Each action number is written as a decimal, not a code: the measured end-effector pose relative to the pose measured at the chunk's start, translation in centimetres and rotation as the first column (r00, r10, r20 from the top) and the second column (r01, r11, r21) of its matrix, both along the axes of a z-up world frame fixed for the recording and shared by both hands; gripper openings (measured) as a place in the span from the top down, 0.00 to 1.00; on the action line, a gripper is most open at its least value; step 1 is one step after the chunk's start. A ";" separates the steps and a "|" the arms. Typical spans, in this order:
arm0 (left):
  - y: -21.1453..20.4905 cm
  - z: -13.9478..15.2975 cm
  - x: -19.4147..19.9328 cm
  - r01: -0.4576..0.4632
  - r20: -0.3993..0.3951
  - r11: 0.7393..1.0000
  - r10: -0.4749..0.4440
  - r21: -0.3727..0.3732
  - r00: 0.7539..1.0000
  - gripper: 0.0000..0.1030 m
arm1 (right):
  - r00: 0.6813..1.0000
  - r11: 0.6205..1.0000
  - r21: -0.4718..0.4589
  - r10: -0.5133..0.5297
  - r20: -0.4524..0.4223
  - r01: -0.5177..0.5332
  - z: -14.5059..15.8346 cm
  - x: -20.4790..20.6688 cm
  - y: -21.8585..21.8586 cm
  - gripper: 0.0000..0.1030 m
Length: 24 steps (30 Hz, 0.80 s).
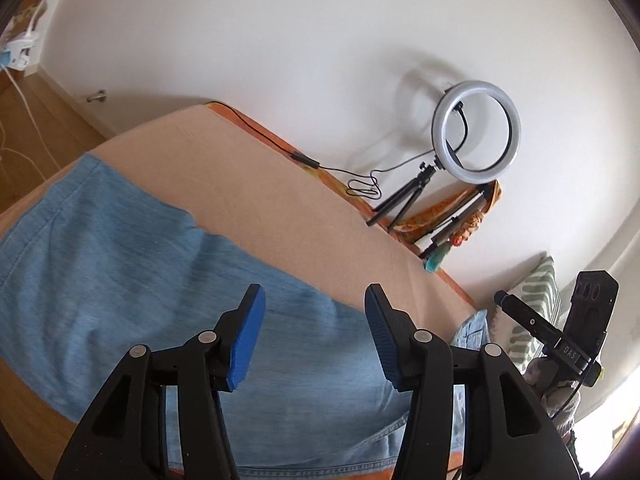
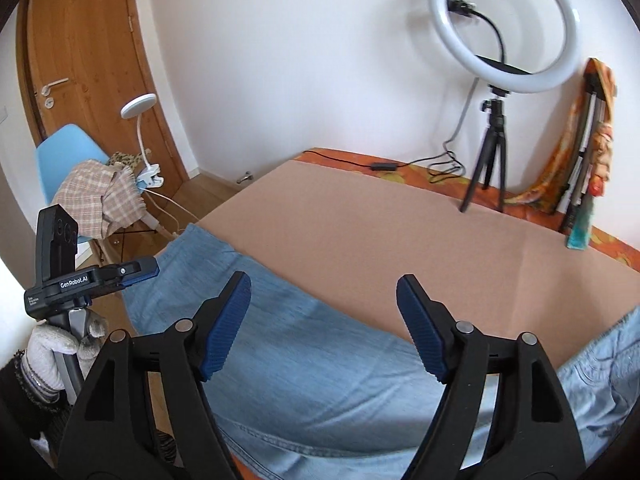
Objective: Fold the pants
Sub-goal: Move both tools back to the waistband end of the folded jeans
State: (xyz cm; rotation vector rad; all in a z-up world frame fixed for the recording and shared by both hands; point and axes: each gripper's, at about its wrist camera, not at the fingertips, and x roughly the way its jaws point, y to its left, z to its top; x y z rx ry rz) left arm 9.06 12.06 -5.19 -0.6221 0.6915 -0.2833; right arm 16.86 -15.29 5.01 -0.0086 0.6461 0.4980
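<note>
Light blue denim pants [image 1: 132,264] lie flat along the near edge of a tan board [image 1: 248,184]. My left gripper [image 1: 314,300] is open and empty, held above the leg part. In the right wrist view the pants [image 2: 320,368] run from the leg end at left to the rumpled waist part at right. My right gripper [image 2: 324,288] is open and empty above them. The left gripper's body [image 2: 60,276] shows at the left in a gloved hand. The right gripper's body [image 1: 576,336] shows at the right of the left wrist view.
A ring light on a small tripod [image 2: 504,28] stands at the board's far edge with a black cable [image 2: 384,166]. Folded stands with orange cloth [image 2: 592,140] lean on the wall. A blue chair with a checked cloth [image 2: 80,184] and a clip lamp [image 2: 140,108] stand left.
</note>
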 end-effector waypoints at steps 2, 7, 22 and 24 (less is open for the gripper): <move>-1.7 0.6 0.9 0.047 -0.004 0.999 -0.047 0.009 0.999 0.51 | 0.998 0.998 -0.019 -0.063 0.006 0.063 -0.1 -1.2 -2.8 0.14; -6.8 1.9 3.2 0.186 -0.032 0.982 -0.186 0.011 0.982 0.47 | 0.982 0.982 -0.040 -0.186 0.026 0.187 0.1 -4.2 -8.8 0.06; -23.8 1.6 8.6 0.510 -0.093 0.860 -0.511 -0.034 0.855 0.47 | 0.858 0.858 0.022 -0.513 -0.028 0.514 -2.0 -10.9 -24.5 0.06; -26.7 1.2 9.2 0.552 -0.112 0.833 -0.552 -0.038 0.826 0.47 | 0.832 0.832 0.029 -0.552 -0.051 0.553 -2.6 -11.6 -26.5 0.06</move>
